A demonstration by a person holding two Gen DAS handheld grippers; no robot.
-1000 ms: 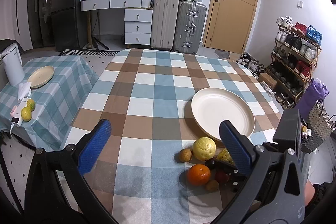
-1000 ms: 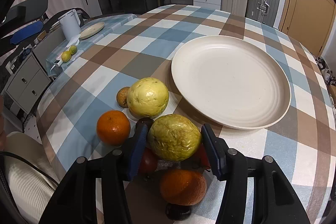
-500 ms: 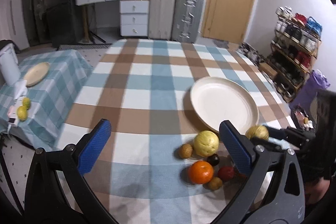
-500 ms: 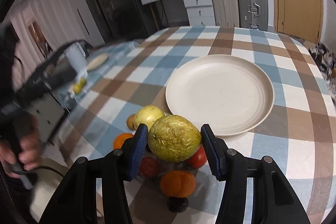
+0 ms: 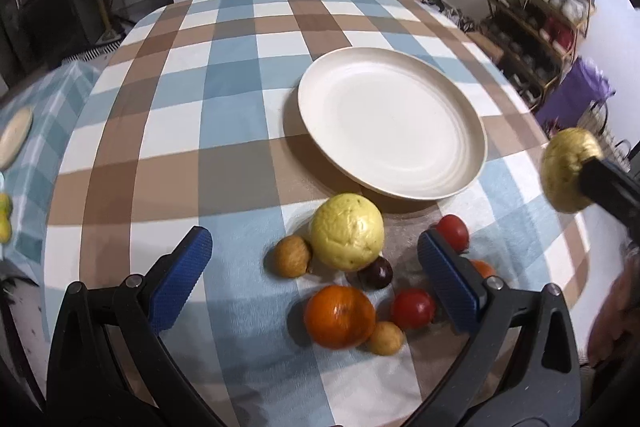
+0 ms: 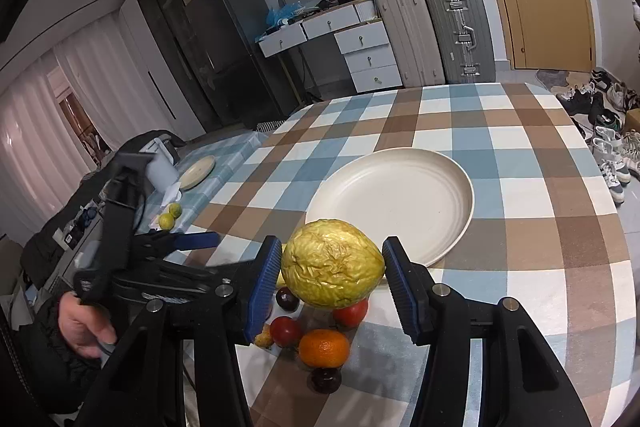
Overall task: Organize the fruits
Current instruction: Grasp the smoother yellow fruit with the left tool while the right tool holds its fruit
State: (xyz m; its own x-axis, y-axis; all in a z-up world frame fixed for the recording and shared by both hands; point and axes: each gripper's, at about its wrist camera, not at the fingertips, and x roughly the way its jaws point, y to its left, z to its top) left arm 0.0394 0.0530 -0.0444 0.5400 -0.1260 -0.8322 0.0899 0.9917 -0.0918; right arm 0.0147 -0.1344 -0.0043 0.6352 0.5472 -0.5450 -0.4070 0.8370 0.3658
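Hovering with jaws apart over the fruit pile near the plate, the left gripper could scatter round fruit if it drops carelessly. Right of it, the right gripper clamps a wrinkled yellow fruit raised short of the plate's near rim; it might slip and roll.

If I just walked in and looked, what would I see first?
Probably the wrinkly yellow fruit pinched in the right gripper, held up in the air above the fruit pile. Next, the big cream plate with nothing on it in the middle of the checkered table. The left gripper hovers open over the orange and the pile.
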